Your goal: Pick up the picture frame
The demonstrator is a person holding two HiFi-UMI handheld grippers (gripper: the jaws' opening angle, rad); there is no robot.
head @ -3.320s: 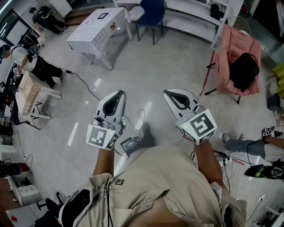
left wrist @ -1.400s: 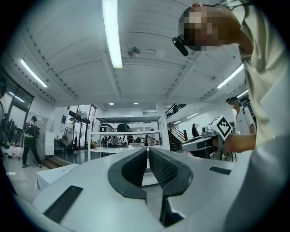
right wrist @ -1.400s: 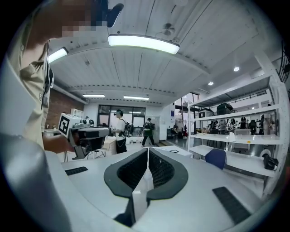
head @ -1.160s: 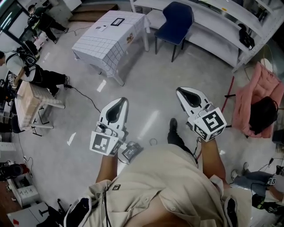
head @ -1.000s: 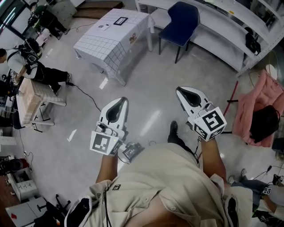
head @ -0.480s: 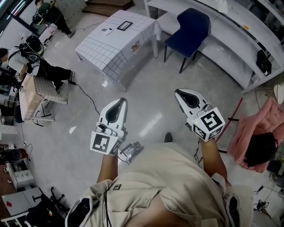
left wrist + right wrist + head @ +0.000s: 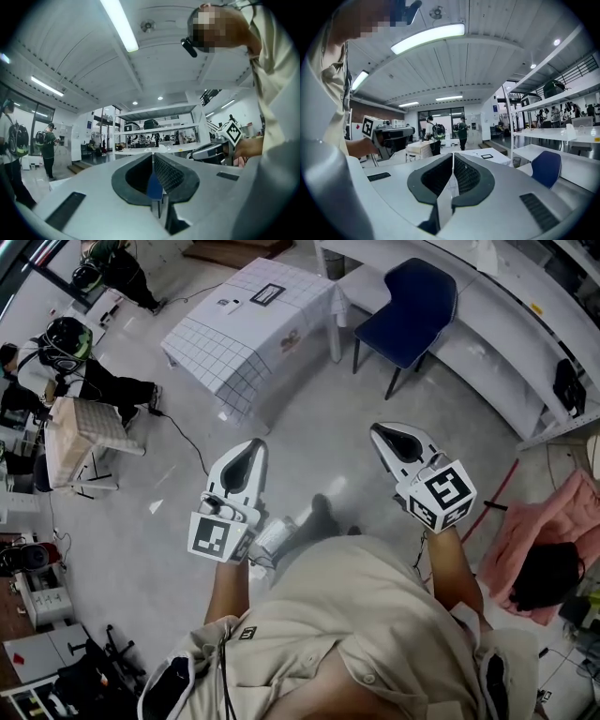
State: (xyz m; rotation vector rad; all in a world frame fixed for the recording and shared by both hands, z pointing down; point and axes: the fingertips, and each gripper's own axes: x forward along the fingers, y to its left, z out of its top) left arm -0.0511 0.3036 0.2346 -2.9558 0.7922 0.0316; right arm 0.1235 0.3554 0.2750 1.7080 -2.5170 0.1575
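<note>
The picture frame (image 7: 267, 294) is a small dark rectangle lying flat on a table with a white grid cloth (image 7: 234, 348), far ahead of both grippers; in the right gripper view the frame (image 7: 487, 156) shows on the same table. My left gripper (image 7: 251, 448) and right gripper (image 7: 380, 432) are held level side by side over the bare floor, well short of the table. Both have their jaws pressed together with nothing between them, as the left gripper view (image 7: 153, 161) and the right gripper view (image 7: 453, 161) show.
A blue chair (image 7: 408, 306) stands right of the table, before long white shelving (image 7: 506, 334). People (image 7: 66, 348) and a small wooden table (image 7: 75, 432) are at the left. A pink chair with a black bag (image 7: 544, 554) stands at the right. A cable (image 7: 183, 442) crosses the floor.
The table, chair and shelving have drifted nearer and lower in the head view as I walk towards them. Both grippers keep their pose and stay shut.
</note>
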